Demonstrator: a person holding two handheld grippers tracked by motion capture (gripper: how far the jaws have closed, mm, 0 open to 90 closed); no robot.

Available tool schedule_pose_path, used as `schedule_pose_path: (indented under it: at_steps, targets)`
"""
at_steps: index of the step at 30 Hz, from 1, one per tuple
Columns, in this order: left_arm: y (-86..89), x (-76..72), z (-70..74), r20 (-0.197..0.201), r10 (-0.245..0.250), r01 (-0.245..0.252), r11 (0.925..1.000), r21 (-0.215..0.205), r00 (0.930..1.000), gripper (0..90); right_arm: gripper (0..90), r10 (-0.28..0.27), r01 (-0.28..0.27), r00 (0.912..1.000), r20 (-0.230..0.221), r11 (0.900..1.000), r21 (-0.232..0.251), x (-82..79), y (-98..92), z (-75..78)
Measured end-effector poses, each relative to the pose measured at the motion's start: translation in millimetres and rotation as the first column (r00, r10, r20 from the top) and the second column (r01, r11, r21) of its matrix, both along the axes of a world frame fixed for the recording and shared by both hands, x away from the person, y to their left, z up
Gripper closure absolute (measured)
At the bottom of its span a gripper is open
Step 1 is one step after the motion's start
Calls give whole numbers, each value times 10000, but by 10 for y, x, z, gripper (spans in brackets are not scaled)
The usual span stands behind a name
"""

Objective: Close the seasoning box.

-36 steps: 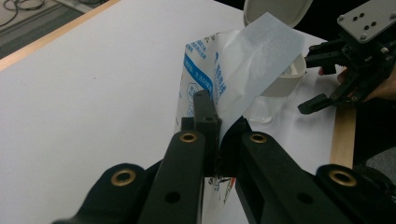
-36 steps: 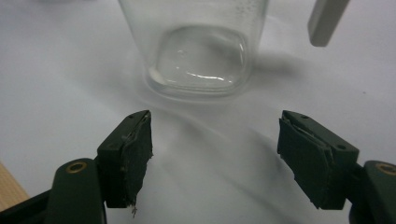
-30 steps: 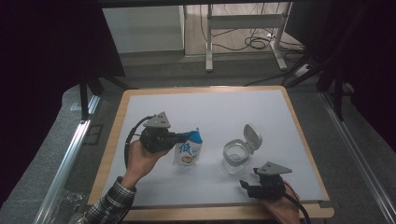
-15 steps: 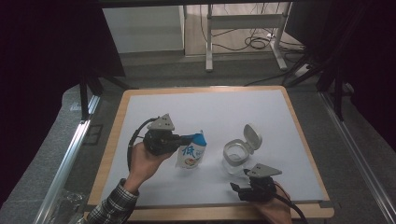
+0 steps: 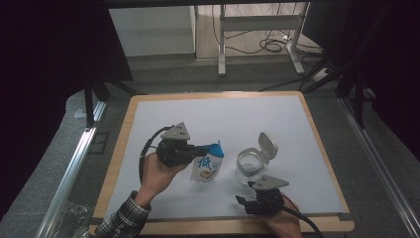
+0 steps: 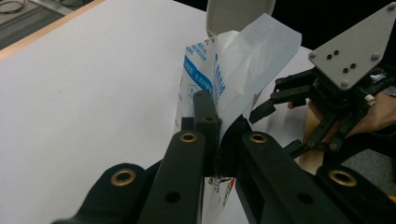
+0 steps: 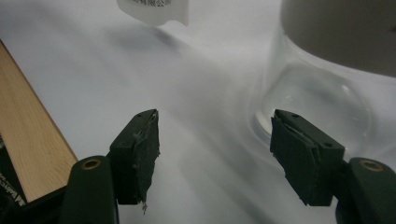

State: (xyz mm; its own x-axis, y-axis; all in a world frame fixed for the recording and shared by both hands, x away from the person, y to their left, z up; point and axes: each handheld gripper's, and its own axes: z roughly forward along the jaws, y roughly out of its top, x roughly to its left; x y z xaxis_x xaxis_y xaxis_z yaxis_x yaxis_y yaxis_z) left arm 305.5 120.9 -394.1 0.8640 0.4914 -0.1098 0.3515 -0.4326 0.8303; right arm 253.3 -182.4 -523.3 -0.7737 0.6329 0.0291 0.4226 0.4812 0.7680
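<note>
The left gripper (image 5: 210,148) pinches the top edge of the white pouch (image 5: 205,168), which hangs just below its jaws. The right gripper (image 7: 215,154), jaws spread and just closing somewhat on nothing, sits near the clear jar (image 5: 248,162) ahead.

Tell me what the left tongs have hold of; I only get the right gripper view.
Observer: The left tongs are shut on the top edge of a white pouch with blue print, holding it upright on the mat.
Operator: Say where the jar sits from that pouch.
Observer: The clear jar stands just right of the pouch in the high view, apart from it, its hinged lid flipped open.
Operator: Report my right tongs from above.
Observer: The right tongs sit near the table's front edge, in front of the jar, open with nothing between them, the jaws having just been closing.
</note>
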Motion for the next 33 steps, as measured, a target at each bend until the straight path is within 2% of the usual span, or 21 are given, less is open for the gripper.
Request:
schedule_pose_path:
  at_steps: [12, 18, 26, 33]
  targets:
    - [-56, -53, 41, -51, -83, 82, 9999, -59, 10000, 897, 345, 259, -258, 9997, -26, 9993, 269, -2, 163, 17]
    - [-97, -68, 54, -118, -141, 140, 9999, -80, 9998, 897, 345, 465, -465, 9989, -25, 9988, 170, 9, 268, 4]
    - [-142, -97, 104, -164, -156, 153, 9997, -185, 9997, 897, 345, 530, -528, 9986, -71, 9983, 263, 55, 387, -48]
    - [-168, -117, 130, -203, -191, 187, 9997, -178, 9996, 898, 345, 444, -447, 9988, 187, 9988, 187, 70, 464, -73]
